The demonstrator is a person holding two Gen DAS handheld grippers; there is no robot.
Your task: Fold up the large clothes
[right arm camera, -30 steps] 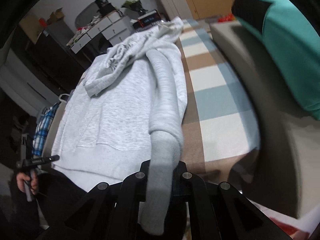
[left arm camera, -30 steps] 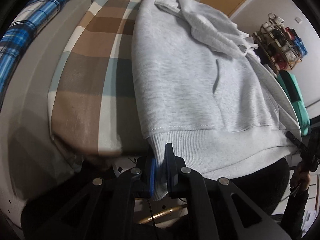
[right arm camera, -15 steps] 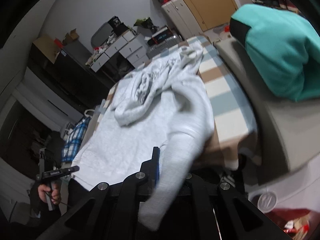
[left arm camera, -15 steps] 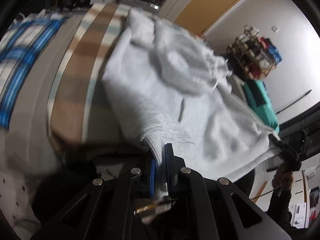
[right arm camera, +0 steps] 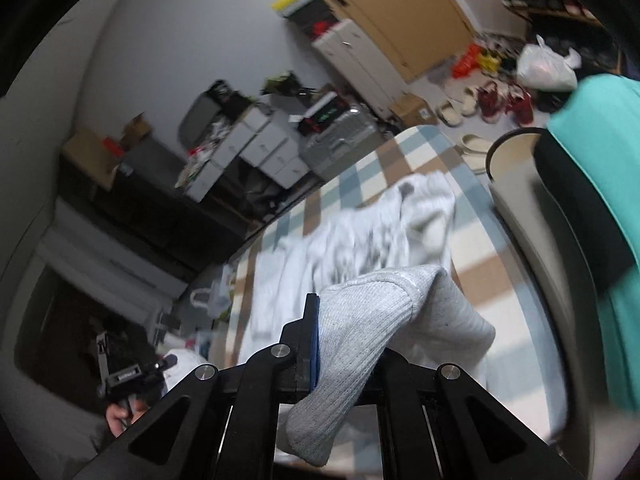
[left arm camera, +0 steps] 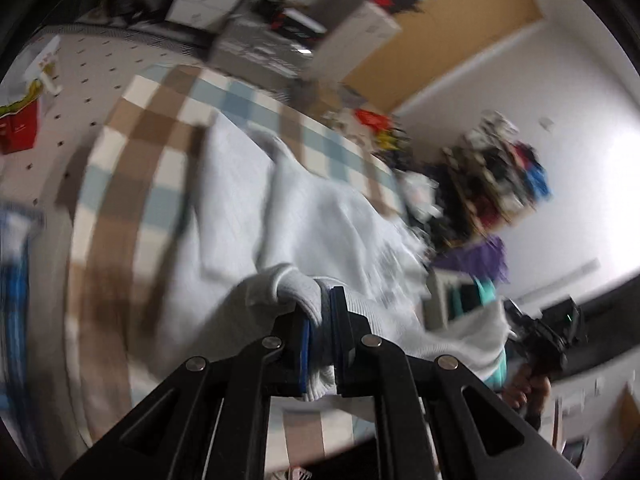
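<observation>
A light grey hoodie [left arm camera: 332, 224] lies along the checked bedspread [left arm camera: 132, 152], its near end lifted off the bed. My left gripper [left arm camera: 325, 312] is shut on the ribbed hem corner, which bunches over the fingertips. In the right wrist view my right gripper [right arm camera: 348, 320] is shut on the ribbed cuff [right arm camera: 360, 344] of a sleeve, which droops over and hides the right finger. The rest of the hoodie [right arm camera: 344, 240] stretches away toward the far end of the bed [right arm camera: 492, 264]. Each view shows the other gripper held by a hand: the right one [left arm camera: 548, 340], the left one [right arm camera: 124, 368].
A teal and black garment [right arm camera: 600, 152] lies on a grey cushion at the right. A blue plaid cloth [left arm camera: 12, 280] sits at the left bed edge. Drawers, a suitcase [right arm camera: 340, 136], shoes and a white bag [right arm camera: 544, 64] crowd the floor beyond the bed, near a wooden door.
Both grippers have risen and swung forward over the bed, carrying the hem and the sleeve cuff with them. The hoodie's near end has lifted and bunched toward its far end.
</observation>
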